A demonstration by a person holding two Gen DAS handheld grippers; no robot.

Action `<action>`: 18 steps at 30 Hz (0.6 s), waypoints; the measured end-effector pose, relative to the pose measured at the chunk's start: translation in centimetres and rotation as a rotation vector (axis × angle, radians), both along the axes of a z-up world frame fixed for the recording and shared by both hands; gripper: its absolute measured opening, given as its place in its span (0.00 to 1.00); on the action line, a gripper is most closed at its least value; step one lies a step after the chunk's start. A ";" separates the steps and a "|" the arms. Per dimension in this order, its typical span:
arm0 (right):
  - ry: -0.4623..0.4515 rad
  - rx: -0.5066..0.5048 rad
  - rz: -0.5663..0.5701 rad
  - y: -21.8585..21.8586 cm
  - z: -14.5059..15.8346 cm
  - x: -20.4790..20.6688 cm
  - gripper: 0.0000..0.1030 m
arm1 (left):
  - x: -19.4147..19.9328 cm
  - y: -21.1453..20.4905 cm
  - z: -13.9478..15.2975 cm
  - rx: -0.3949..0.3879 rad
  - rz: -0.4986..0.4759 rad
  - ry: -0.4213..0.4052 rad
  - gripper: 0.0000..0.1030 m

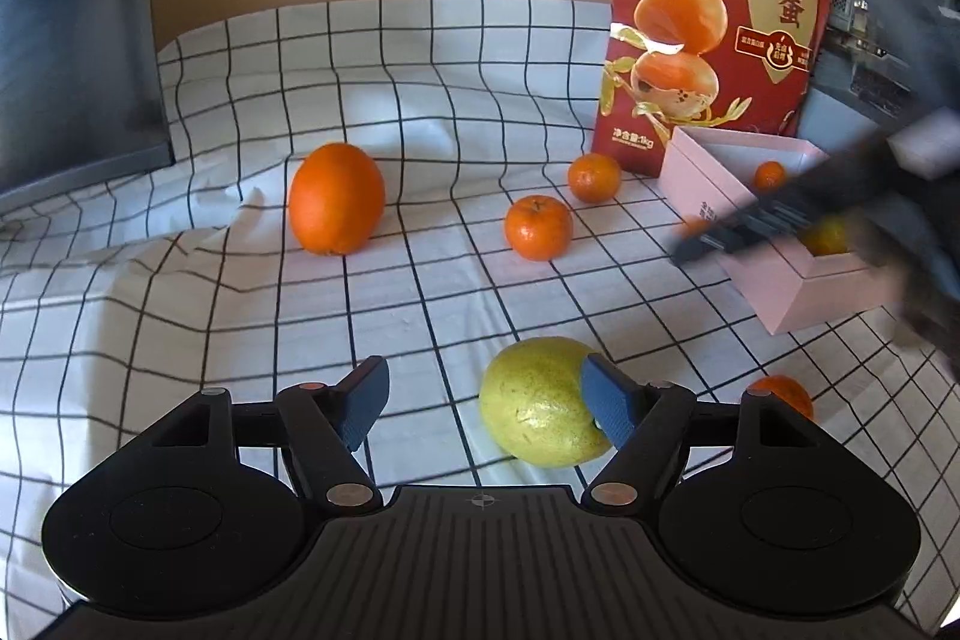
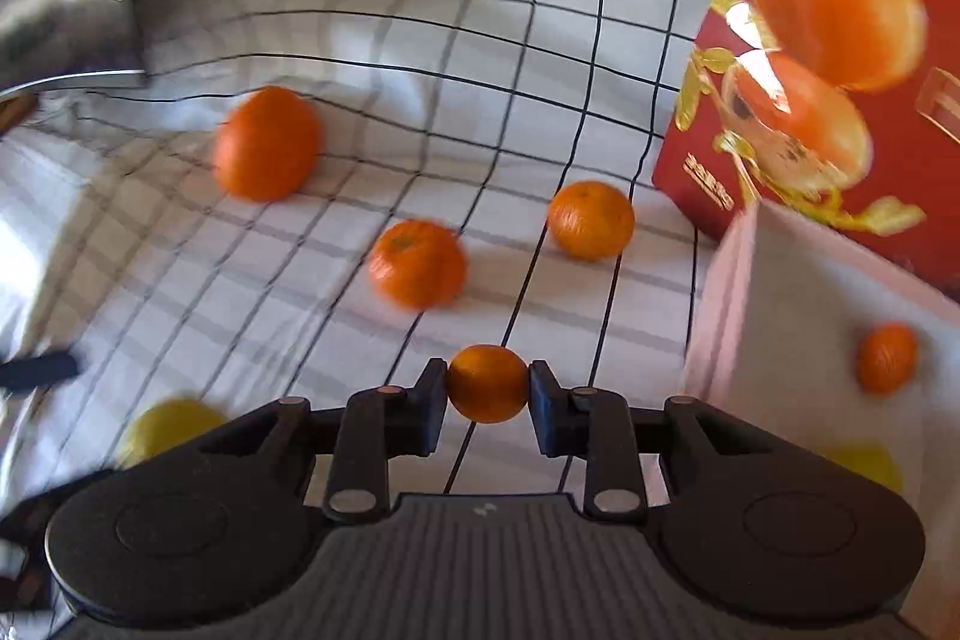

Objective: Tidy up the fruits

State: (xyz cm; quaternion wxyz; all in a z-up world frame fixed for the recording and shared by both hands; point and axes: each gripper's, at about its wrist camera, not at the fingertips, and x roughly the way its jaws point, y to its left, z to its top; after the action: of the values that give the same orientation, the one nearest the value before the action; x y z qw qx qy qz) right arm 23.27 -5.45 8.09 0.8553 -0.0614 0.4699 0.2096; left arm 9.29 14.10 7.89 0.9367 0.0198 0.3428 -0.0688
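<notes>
My left gripper point(image 1: 489, 400) is open above the checked cloth; a yellow-green pear point(image 1: 537, 403) lies just inside its right finger. A large orange point(image 1: 336, 198) and two tangerines point(image 1: 538, 227) point(image 1: 594, 177) lie farther off. My right gripper point(image 2: 487, 388) is shut on a small tangerine point(image 2: 487, 383), held above the cloth to the left of the pink box point(image 2: 798, 316). The box holds a small tangerine point(image 2: 887, 358) and a yellow fruit point(image 2: 864, 466). In the left wrist view the right gripper point(image 1: 720, 235) shows blurred over the pink box point(image 1: 708, 184).
A red egg-print bag point(image 1: 714, 16) stands behind the box. A dark monitor point(image 1: 72, 58) stands at the left on the cloth. Another tangerine point(image 1: 786, 394) lies by my left gripper's right side. A wooden wall is behind.
</notes>
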 end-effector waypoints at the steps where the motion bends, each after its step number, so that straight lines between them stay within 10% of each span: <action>1: -0.016 0.002 0.002 -0.3 0.4 -1.6 0.27 | 0.1 0.1 0.1 0.008 0.004 -0.007 0.76; 18: -0.009 -0.012 -0.299 -8.9 -4.0 -14.4 0.28 | 2.5 3.7 0.2 -0.065 0.151 0.010 0.69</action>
State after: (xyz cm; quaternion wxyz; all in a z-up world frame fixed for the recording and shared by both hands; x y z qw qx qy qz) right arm 8.91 -14.38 4.09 0.8786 0.0031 0.4713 0.0767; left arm 11.80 17.76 8.10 0.9376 -0.0367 0.3457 -0.0092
